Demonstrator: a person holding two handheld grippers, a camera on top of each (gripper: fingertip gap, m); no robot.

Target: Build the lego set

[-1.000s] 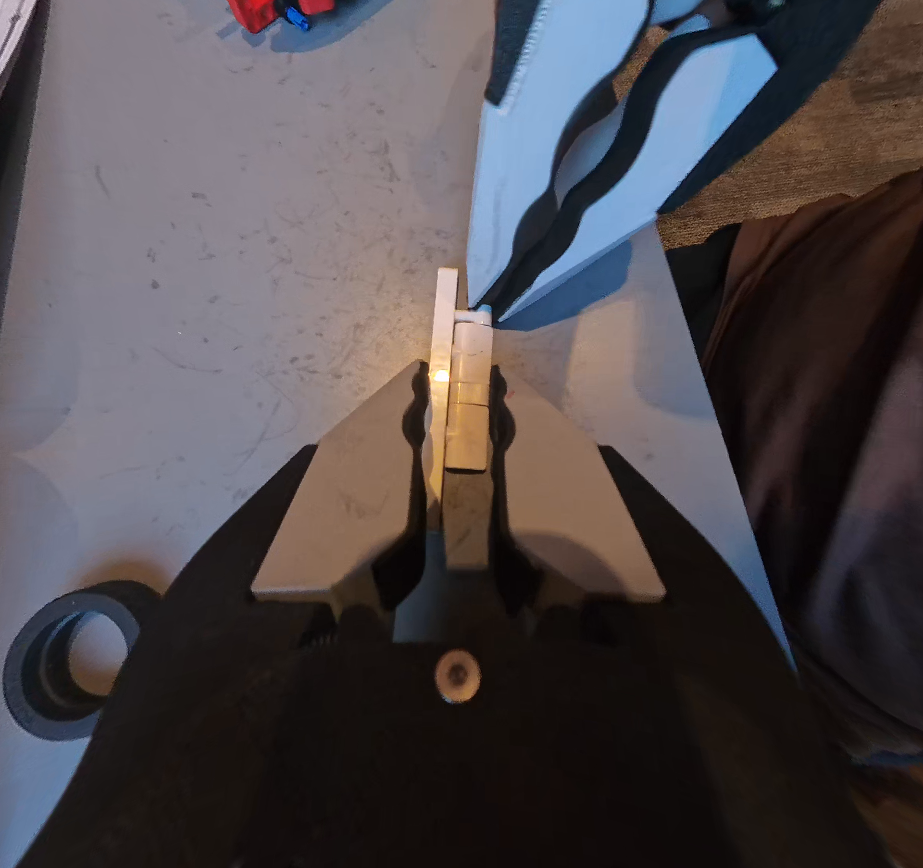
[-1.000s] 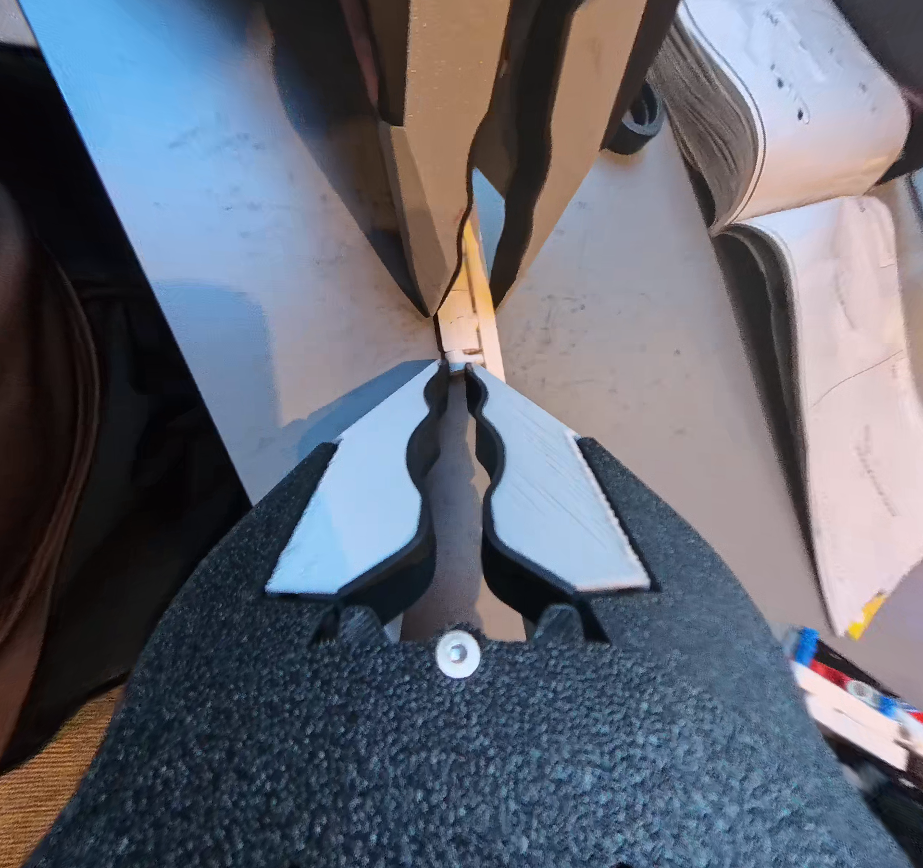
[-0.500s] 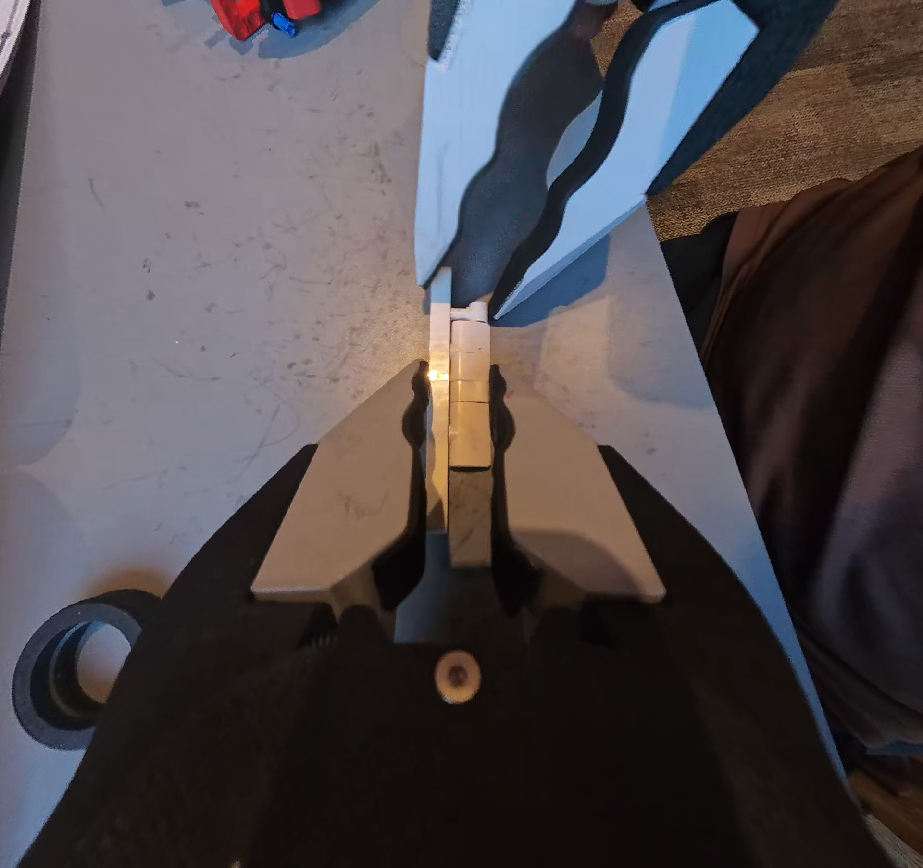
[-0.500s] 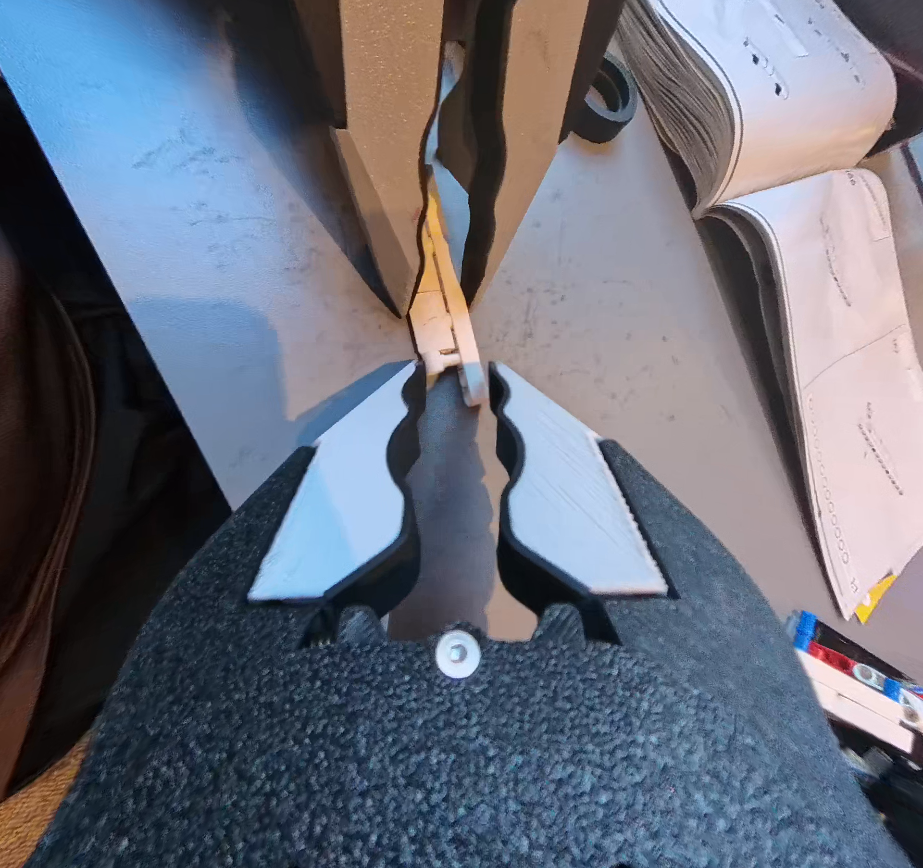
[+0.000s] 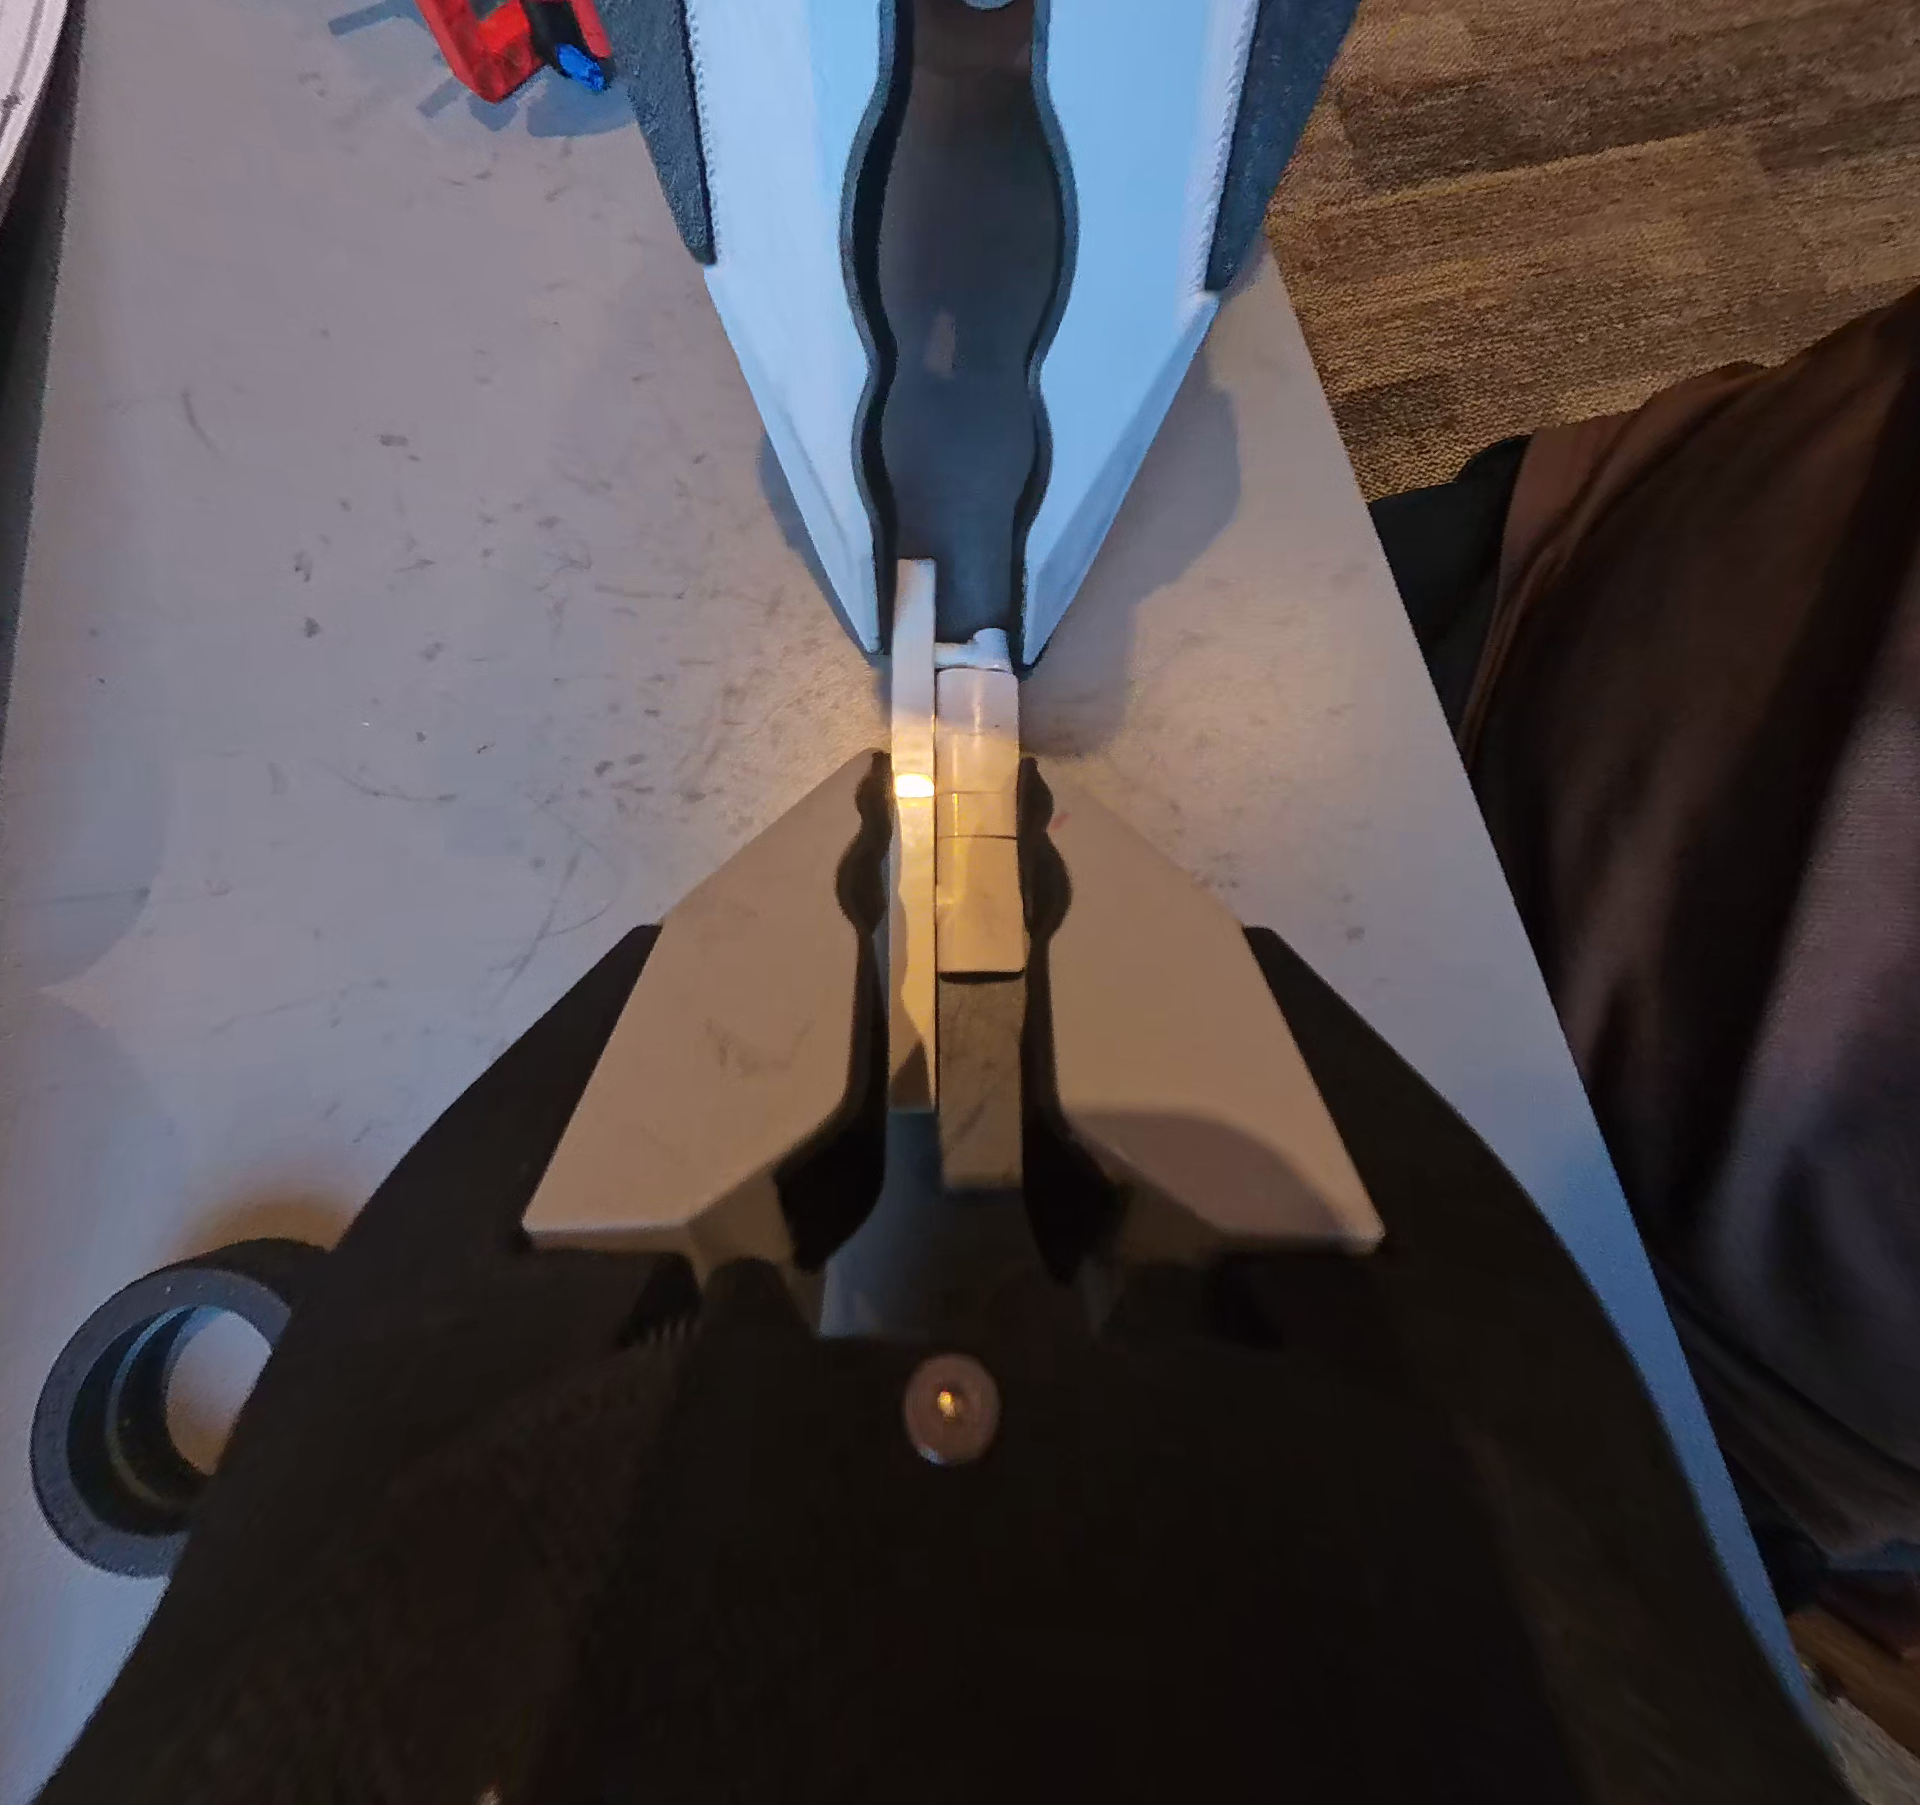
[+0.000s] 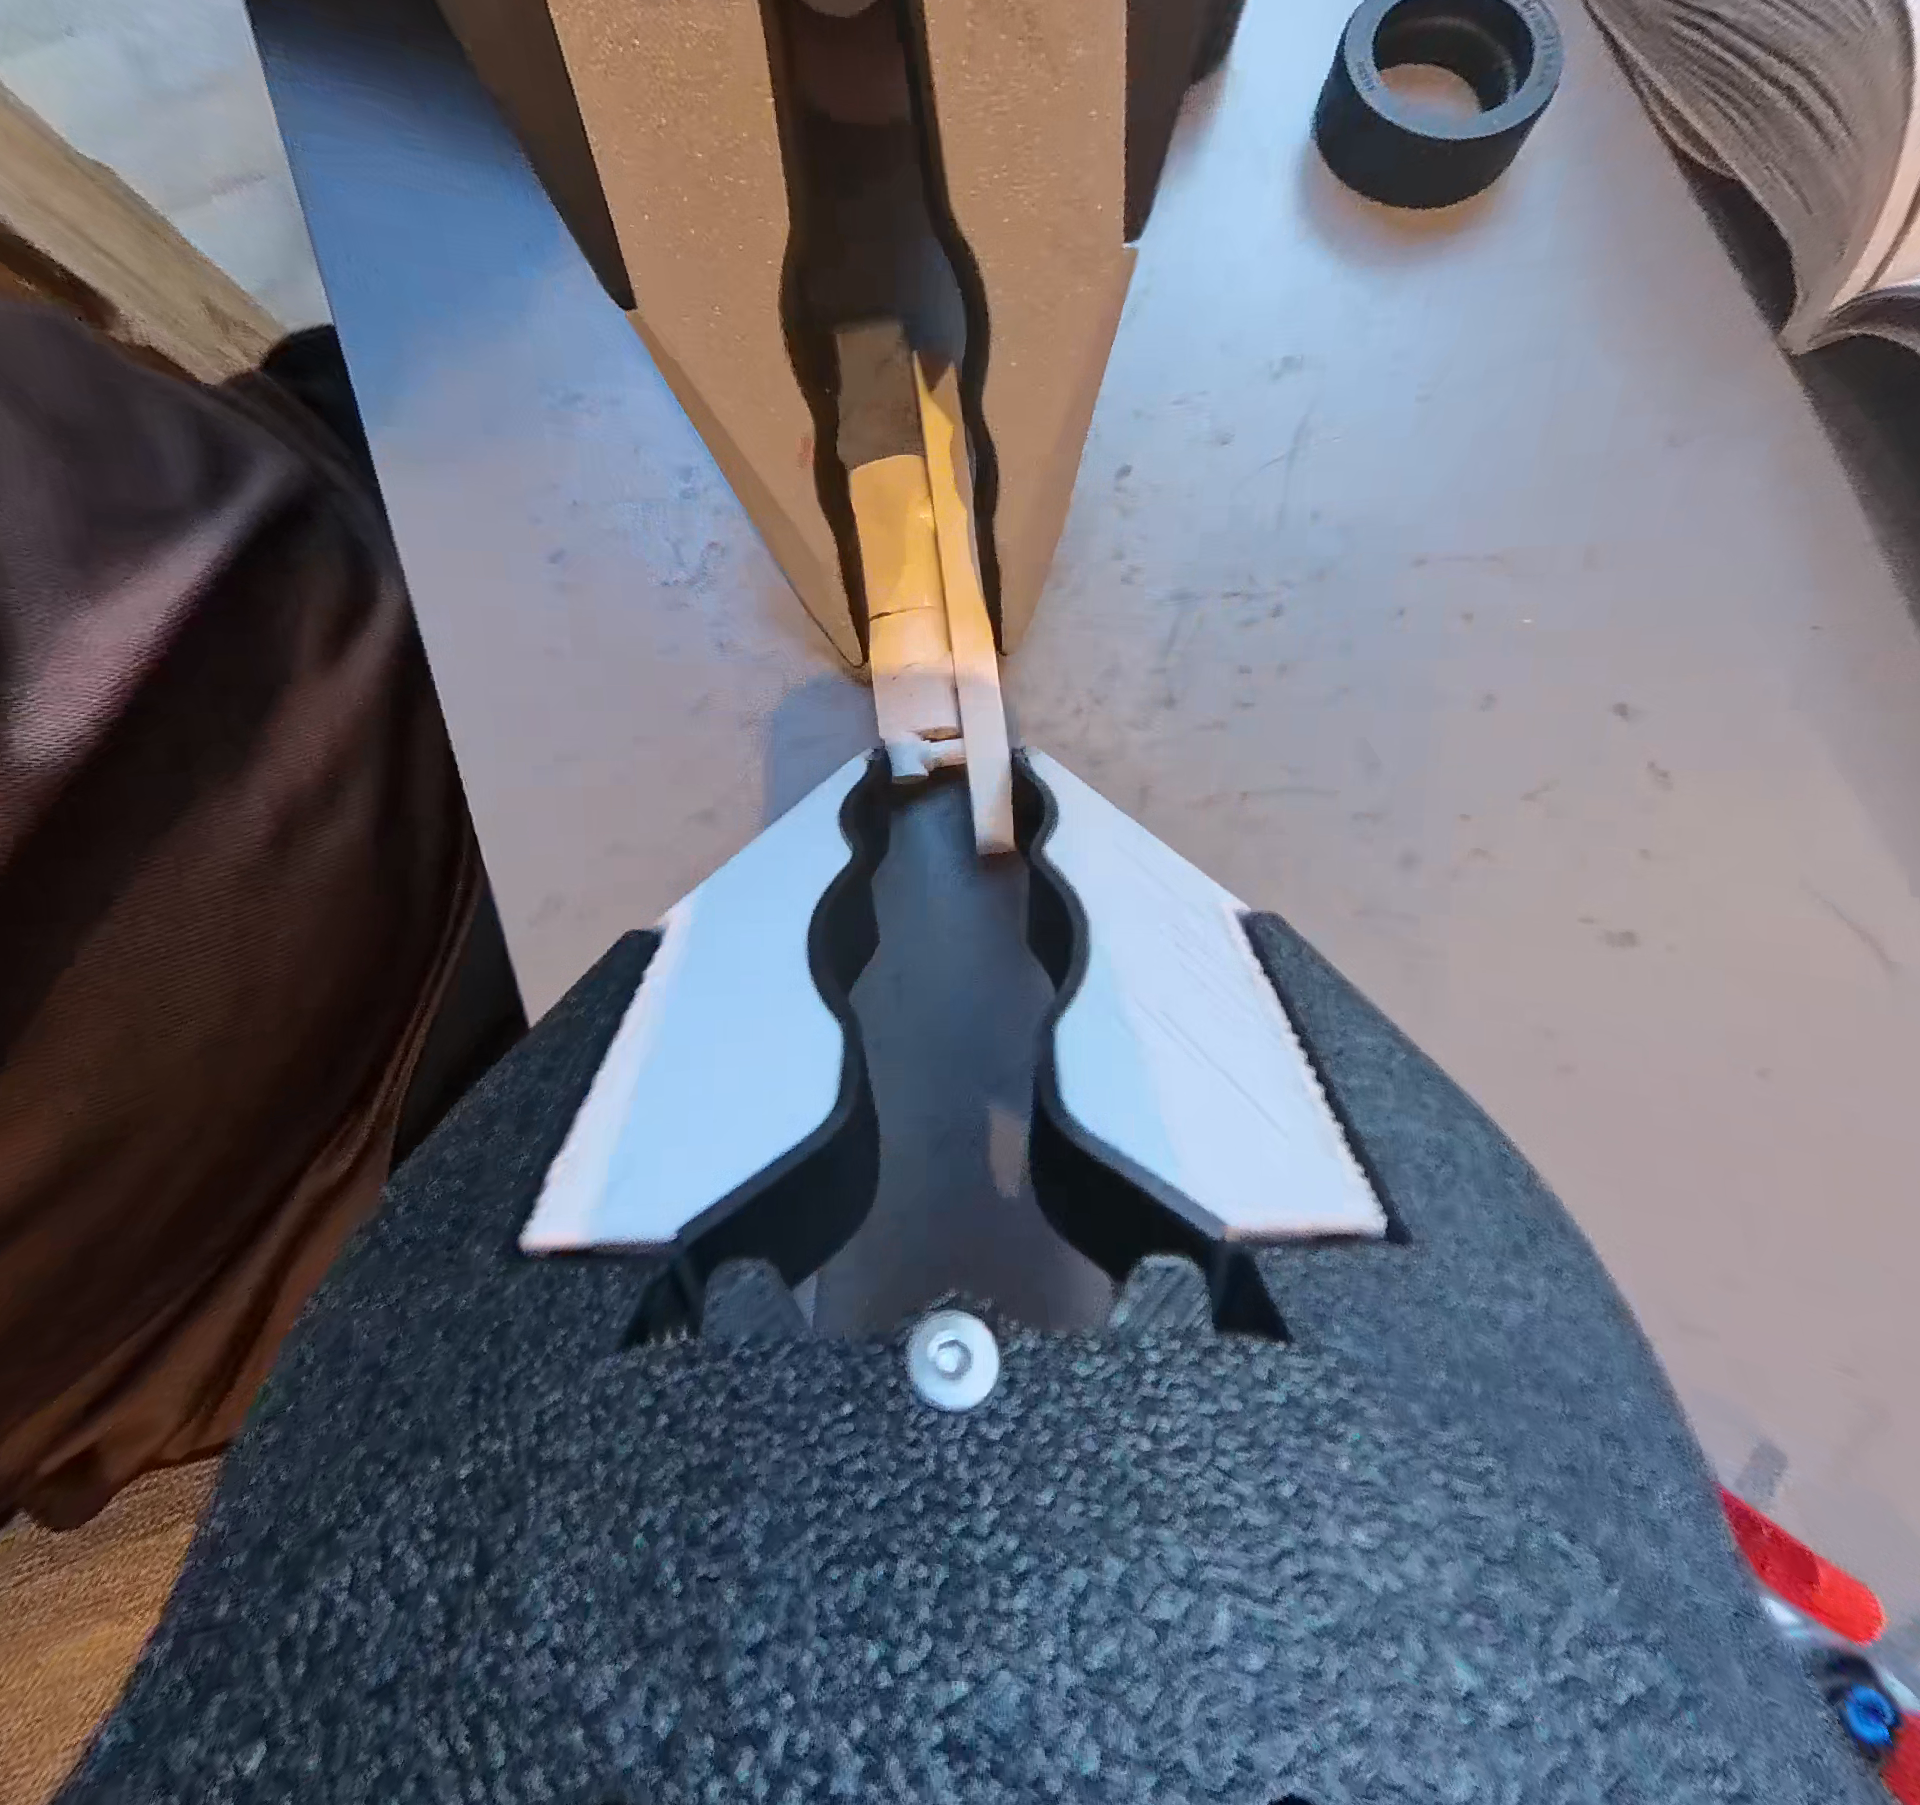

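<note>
We hold a small white lego piece (image 5: 956, 851) clamped between the fingers of our left claw (image 5: 954, 768), a thin strip beside a stack of short blocks, raised over the grey table (image 5: 416, 612). Our right claw (image 6: 951, 763) faces it head-on, its jaws parted narrowly around the piece's far end, where the strip and a small peg stick out; we cannot tell whether they press it. The table is scuffed and scratched. A black ring (image 5: 125, 1412) lies left of the left claw. A red and white lego model (image 5: 499, 10) sits far ahead on the left. An open booklet (image 6: 1766, 93) lies beyond the ring. Brown carpet (image 5: 1610, 93) shows past the table's edge.
</note>
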